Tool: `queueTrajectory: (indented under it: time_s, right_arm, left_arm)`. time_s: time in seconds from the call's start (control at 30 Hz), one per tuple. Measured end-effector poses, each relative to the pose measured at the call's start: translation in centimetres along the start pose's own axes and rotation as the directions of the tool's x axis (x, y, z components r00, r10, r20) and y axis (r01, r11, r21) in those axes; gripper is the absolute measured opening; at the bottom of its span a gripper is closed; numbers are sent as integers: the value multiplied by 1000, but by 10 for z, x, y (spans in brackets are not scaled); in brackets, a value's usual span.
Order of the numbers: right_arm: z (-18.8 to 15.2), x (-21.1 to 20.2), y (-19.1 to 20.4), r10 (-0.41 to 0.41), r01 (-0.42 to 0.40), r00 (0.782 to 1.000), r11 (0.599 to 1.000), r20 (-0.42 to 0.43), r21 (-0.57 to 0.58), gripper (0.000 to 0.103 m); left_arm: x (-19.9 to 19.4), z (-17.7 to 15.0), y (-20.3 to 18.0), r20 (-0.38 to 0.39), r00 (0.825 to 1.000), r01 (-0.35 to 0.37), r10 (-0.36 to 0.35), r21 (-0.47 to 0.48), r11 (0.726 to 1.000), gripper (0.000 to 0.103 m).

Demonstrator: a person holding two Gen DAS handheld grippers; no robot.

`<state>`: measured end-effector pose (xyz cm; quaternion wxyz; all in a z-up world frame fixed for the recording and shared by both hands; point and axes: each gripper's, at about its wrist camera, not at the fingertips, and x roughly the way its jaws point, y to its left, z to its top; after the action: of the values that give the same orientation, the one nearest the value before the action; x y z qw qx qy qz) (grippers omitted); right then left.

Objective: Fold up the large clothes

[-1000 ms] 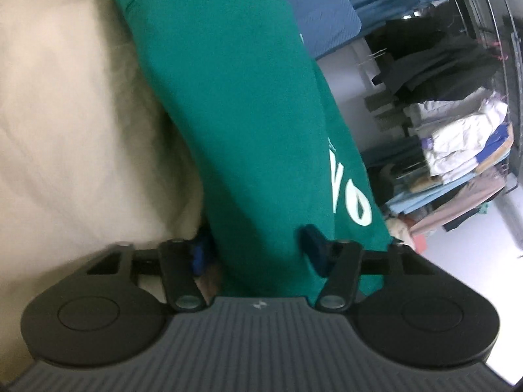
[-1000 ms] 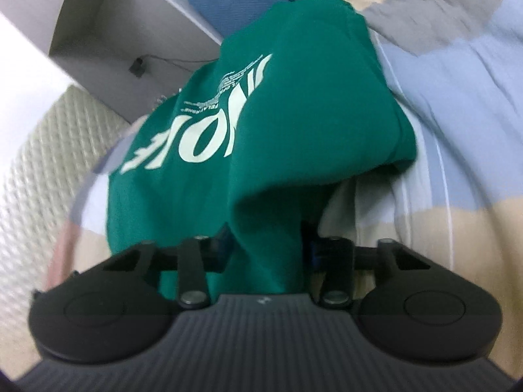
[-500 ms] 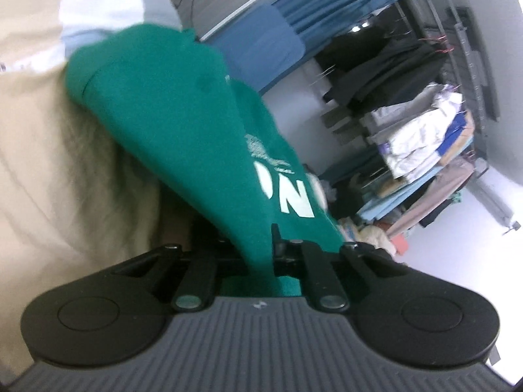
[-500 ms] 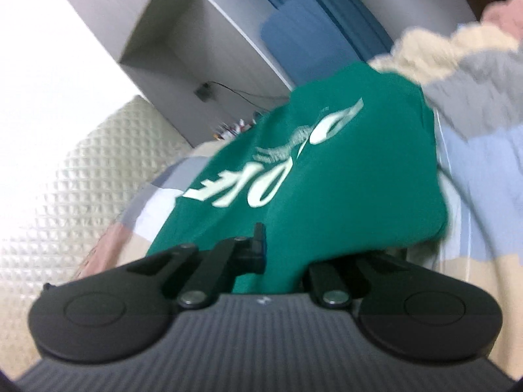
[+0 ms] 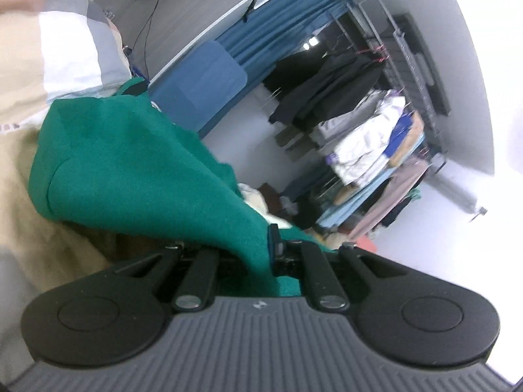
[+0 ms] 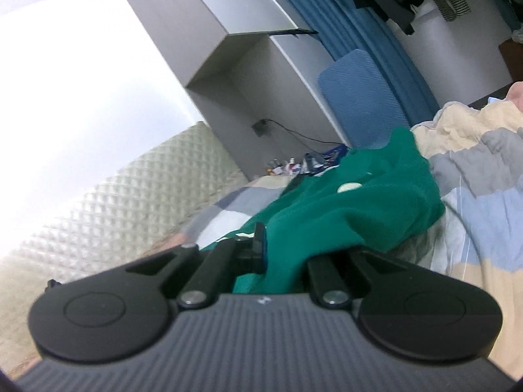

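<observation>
both hand-held grippers, left [image 5: 261, 254] and right [image 6: 281, 254], had lifted, each clenched on the green sweatshirt [image 5: 130, 170], which trailed ahead onto the bed [image 6: 474, 209].

Blue chair back [image 5: 209, 78] sitting against the blue curtain [image 5: 281, 23], packed clothes rack [image 5: 369, 150] hanging right of it, patchwork quilt [image 6: 483, 176] lying below.

No legible text in either view. The green sweatshirt [image 6: 359, 202] carries pale print: only an oval fragment and a small dot show in the right wrist view, unreadable. A small pale mark on each gripper housing is too small to read.
</observation>
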<state>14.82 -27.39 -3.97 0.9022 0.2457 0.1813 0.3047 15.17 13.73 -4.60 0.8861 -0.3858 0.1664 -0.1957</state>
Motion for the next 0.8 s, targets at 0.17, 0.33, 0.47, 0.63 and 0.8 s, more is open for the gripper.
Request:
queueTrajectory:
  time_s: [0.17,0.33,0.47,0.63,0.8]
  right_arm:
    - [-7,-44,26,56,-55,998,998,35,-12,6]
    - [-27,-66,34,6,-6,1000,1000,-27,-1,6]
    - [-46,-52,23,-100,110,988,991,-120,76,7]
    - [-64,-34,12,-173,201,963,972,-208,119,11]
    - [-80,-23,-23,-235,316,929,907,-287,280,40]
  left_arm:
    - [-71,-28,-27,8,1000,26,-26,-5,1000,10]
    - [-121,-62,-33,-27,999,-27,27,-20,999,11]
    - [-118,-73,-22,-80,993,-94,90,-48,994,12]
    - [-97,-76,0,-135,980,-167,149,-130,977,66]
    - [-77,-72,40,-168,972,-217,167,-352,910,78]
